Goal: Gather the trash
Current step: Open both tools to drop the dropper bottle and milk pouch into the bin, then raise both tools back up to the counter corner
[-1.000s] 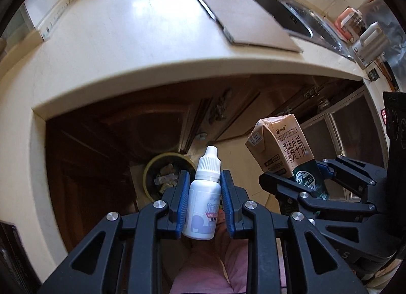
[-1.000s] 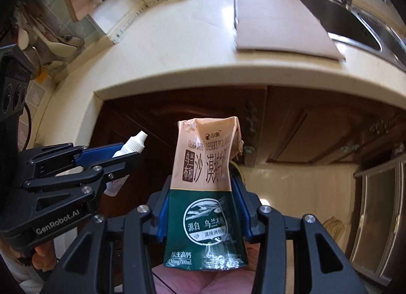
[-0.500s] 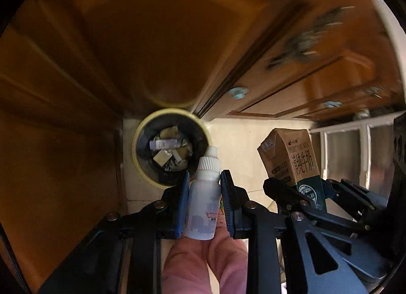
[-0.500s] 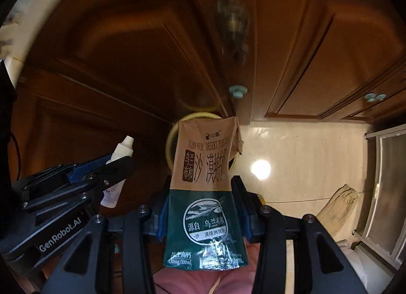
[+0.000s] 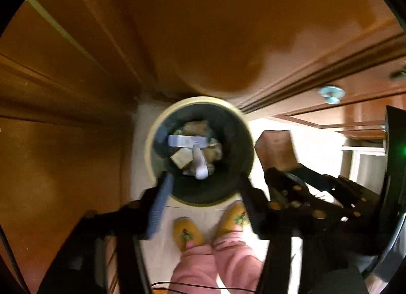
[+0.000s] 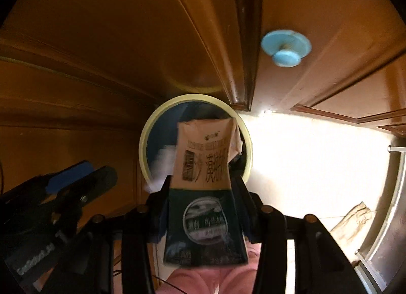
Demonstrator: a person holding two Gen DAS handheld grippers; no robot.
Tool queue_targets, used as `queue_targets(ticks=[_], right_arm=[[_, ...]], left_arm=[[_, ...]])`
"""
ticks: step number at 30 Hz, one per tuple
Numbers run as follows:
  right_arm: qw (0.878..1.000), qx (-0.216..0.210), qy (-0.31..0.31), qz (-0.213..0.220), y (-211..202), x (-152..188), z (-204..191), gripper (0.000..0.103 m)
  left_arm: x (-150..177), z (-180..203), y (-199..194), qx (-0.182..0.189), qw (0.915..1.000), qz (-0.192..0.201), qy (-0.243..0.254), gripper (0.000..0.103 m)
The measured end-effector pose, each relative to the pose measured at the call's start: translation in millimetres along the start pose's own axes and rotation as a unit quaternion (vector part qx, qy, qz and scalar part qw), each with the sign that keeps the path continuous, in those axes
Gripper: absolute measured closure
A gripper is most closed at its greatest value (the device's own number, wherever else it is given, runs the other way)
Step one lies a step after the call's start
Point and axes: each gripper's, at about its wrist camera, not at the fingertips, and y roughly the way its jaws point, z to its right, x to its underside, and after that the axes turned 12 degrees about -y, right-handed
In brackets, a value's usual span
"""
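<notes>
The round trash bin with a pale yellow rim stands on the floor right under both grippers. My left gripper is over it, jaws opening and nothing between them. The small white dropper bottle is falling inside the bin onto several scraps; it is a white blur in the right wrist view. My right gripper has the brown and green milk carton upright between its fingers above the bin's rim; its jaws are starting to open. The carton's top shows beside the left gripper.
Brown wooden cabinet doors close in behind and left of the bin, one with a blue knob. The person's yellow slippers and pink trouser legs stand on the pale floor just before the bin. A crumpled cloth lies at the right.
Both grippers have dropped from counter height down to just over the bin. The left jaws have spread and let go of the white bottle, which now falls into the bin. The carton is still carried.
</notes>
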Motion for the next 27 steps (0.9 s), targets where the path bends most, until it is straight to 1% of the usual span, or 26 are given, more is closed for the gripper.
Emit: queue_targets(ticks=[1,3,6,11,13,14,18,19,21,25,27], right_arm=[[1.0,-0.003,0.003,0.002,3,1,3,0.051],[1.0,-0.008,0.004,0.004,4,2,4,0.047],[1.0,-0.01,0.001,0.005,1,7,1,0.046],[1.0,-0.011,0.003,0.01,-15,9,4,0.046],[1.0,-0.01,0.006,0.015,-26,13,4,0.046],[1.0,-0.009,0.007,0.016,-30,5,3,0.046],[1.0,-0.008,0.01,0.018,-60,5,-1,0.046],[1.0,-0.009,0.011,0.02,-64,1,2,0.046],[1.0,-0.01,0.012,0.022,-78,4,0,0.046],[0.999,-0.01,0.013,0.03,-116,10,-7,0.046],[0.999,-0.007,0.01,0.037,-143,14,-12,0.046]], left_arm=[[-1,-2,2,-0.001,1.0,0.002,-0.003,0.036],[-2,-4,3,-0.006,1.0,0.004,-0.006,0.03],[-1,-2,2,-0.019,0.9998,0.005,-0.005,0.025],[1,8,-10,-0.025,0.9996,0.014,0.006,0.024],[3,14,-21,-0.026,0.9994,0.017,0.012,0.024],[4,17,-24,-0.026,0.9993,0.021,0.016,0.024],[9,26,-53,-0.031,0.9986,0.03,0.029,0.021],[10,27,-60,-0.03,0.9986,0.032,0.031,0.021],[13,31,-79,-0.028,0.9984,0.035,0.036,0.021],[22,38,-122,-0.026,0.997,0.044,0.058,0.021],[28,42,-145,-0.028,0.9959,0.05,0.07,0.021]])
